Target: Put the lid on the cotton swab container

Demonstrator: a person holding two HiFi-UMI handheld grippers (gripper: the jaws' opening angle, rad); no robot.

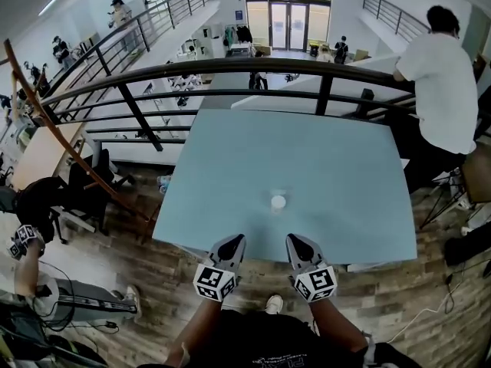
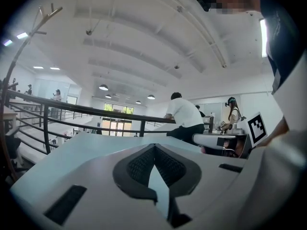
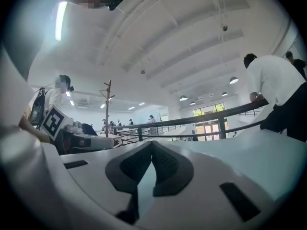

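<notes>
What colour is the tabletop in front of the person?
Pale blue. The tabletop shows best in the head view.

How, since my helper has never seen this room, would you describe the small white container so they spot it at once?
Find the pale blue table beside the dark railing. The container stands on it toward the near edge, about midway across. It is small, round and white, the only thing standing on that tabletop.
</notes>
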